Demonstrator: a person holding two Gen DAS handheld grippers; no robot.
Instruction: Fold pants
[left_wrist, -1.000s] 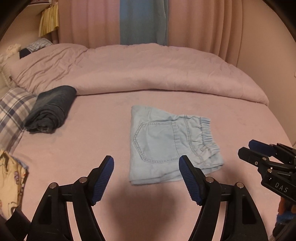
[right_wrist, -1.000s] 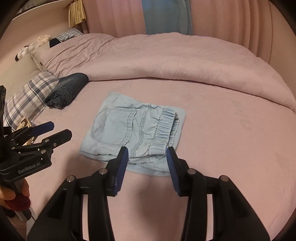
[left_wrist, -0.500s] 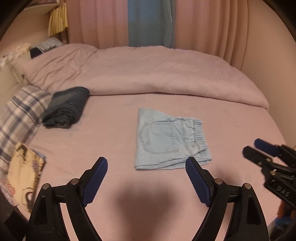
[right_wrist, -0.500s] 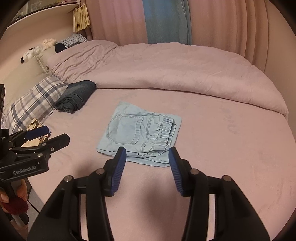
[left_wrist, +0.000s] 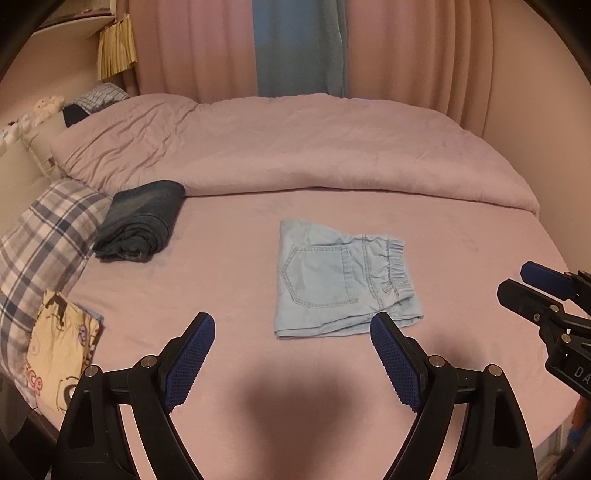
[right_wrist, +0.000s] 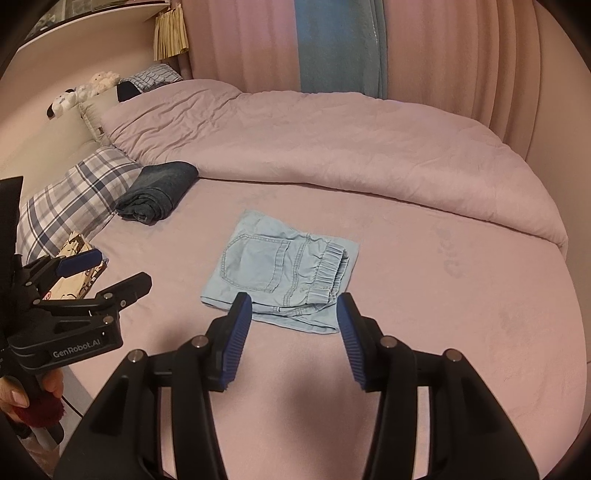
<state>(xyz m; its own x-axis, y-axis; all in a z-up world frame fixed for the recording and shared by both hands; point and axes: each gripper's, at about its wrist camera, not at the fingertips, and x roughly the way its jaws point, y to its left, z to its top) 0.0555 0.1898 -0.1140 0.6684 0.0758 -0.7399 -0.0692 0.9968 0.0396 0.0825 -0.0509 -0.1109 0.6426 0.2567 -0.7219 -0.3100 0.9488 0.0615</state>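
Light blue denim pants (left_wrist: 340, 282) lie folded into a small rectangle on the pink bed, back pocket up, elastic waistband at the right; they also show in the right wrist view (right_wrist: 284, 275). My left gripper (left_wrist: 291, 325) is open and empty, held back from the near edge of the pants. My right gripper (right_wrist: 293, 304) is open and empty, also short of the pants. Each gripper shows at the side of the other's view: the right one (left_wrist: 517, 280) and the left one (right_wrist: 114, 267).
A folded dark denim garment (left_wrist: 142, 221) lies at the left near a plaid pillow (left_wrist: 40, 236). A yellow printed cushion (left_wrist: 55, 354) sits at the bed's left edge. A rolled-back pink duvet (left_wrist: 295, 147) covers the far half. Curtains hang behind.
Both grippers have pulled back and up from the folded pants, which now look smaller and farther away. The pants have not moved.
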